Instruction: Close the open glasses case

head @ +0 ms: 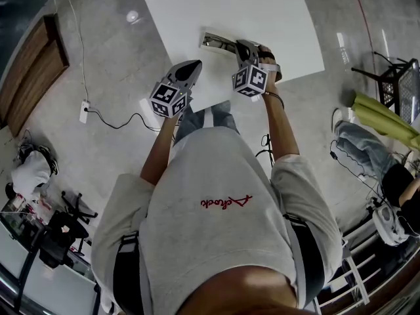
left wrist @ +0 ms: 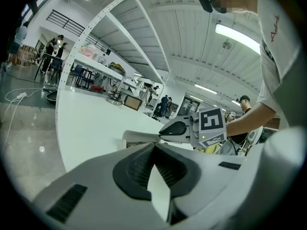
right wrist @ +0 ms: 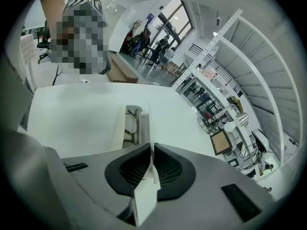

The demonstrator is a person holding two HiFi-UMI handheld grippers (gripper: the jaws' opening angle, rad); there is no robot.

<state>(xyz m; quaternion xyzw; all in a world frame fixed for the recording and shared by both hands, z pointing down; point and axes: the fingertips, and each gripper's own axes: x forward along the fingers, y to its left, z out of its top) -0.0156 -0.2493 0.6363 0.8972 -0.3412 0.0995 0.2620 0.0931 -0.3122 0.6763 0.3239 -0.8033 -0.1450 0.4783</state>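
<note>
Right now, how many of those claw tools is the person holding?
2. The left gripper is shut and empty, at the near edge of the table; the right gripper pinches the raised lid of the open glasses case further in.

Table point(head: 275, 18) top wide and bare past glasses case point(head: 215, 42): big free room there. Lid point(right wrist: 147, 128) stands up like thin wall. Right gripper point(head: 244, 46) pinches lid, blocks case's right end. Left gripper point(head: 192, 66) near case's left end, pointing at it, not touching. Open way in from far side.
</note>
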